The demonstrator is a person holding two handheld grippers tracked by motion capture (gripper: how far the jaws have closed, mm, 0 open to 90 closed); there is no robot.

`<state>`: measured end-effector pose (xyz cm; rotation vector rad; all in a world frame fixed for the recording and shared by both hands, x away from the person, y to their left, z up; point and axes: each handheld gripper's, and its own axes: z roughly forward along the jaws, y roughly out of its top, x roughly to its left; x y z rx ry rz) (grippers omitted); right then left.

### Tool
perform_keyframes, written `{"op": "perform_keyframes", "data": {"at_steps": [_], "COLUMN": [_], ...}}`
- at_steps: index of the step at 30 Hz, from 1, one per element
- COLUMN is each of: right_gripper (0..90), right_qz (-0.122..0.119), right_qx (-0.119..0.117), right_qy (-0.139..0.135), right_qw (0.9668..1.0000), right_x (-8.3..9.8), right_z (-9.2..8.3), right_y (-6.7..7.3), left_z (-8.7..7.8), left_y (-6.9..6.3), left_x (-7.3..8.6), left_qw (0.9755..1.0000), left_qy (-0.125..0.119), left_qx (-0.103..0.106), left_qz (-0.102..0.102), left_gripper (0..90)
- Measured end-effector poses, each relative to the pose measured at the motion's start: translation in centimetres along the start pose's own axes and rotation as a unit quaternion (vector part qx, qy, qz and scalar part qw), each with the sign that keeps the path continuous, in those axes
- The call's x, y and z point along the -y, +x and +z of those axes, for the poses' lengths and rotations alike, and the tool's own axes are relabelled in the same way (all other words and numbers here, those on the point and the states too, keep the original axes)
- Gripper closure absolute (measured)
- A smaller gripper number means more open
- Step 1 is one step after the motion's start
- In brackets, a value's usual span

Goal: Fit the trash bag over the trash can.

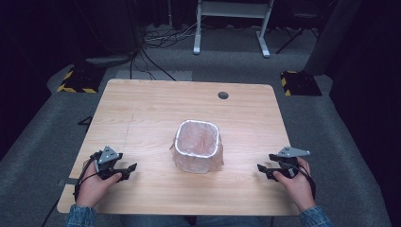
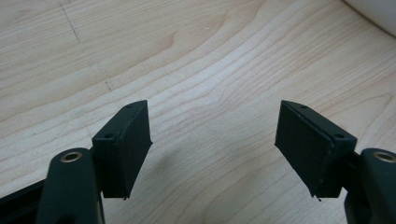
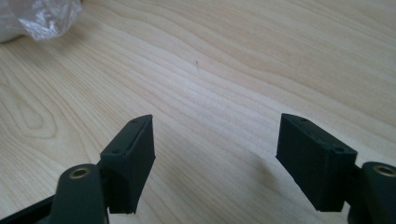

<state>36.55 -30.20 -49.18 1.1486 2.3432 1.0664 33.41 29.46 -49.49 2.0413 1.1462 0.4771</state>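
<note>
Nearest the person, both hands rest low at the table's [image 1: 142,101] front edge. The left gripper [image 1: 128,171] has its fingers [image 2: 126,144] spread wide over bare wood, holding nothing; the right gripper [image 1: 265,171] is the same — fingers [image 3: 315,161] wide apart, empty. Between them and a little farther in, at the middle of the table, stands a small white bin [image 1: 197,150] lined with a thin clear plastic bag [image 1: 215,161] folded over its rim. The bag looks light, limp and slippery — it will likely crumple and slide, so a pinch on the loose film at the rim seems best. Beyond, a dark cable hole [image 1: 223,95] sits near the far edge.
</note>
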Motion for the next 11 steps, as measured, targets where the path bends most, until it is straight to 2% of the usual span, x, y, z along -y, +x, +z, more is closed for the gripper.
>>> {"op": "perform_keyframes", "data": {"at_steps": [3,5,11], "right_gripper": [25.9,24.6,24.2], "right_qz": [0.002,-0.005,-0.005], "right_qx": [0.006,0.017,0.019], "right_qy": [0.009,-0.005,-0.007], "right_qw": [0.9999,0.9998,0.9998], "right_x": [0.73,1.11,1.19], "right_z": [0.51,0.71,0.71], "right_y": [0.21,0.4,0.5], "left_z": [0.15,0.26,0.64], "left_y": [-0.02,-0.04,-0.13], "left_x": [0.04,0.02,0.18], "left_qw": [1.0,1.0,0.9999], "left_qy": [0.005,0.008,0.012], "left_qx": [0.001,0.001,0.0], "left_qz": [-0.003,0.002,0.002], "left_gripper": [26.3,26.2,26.1]}}
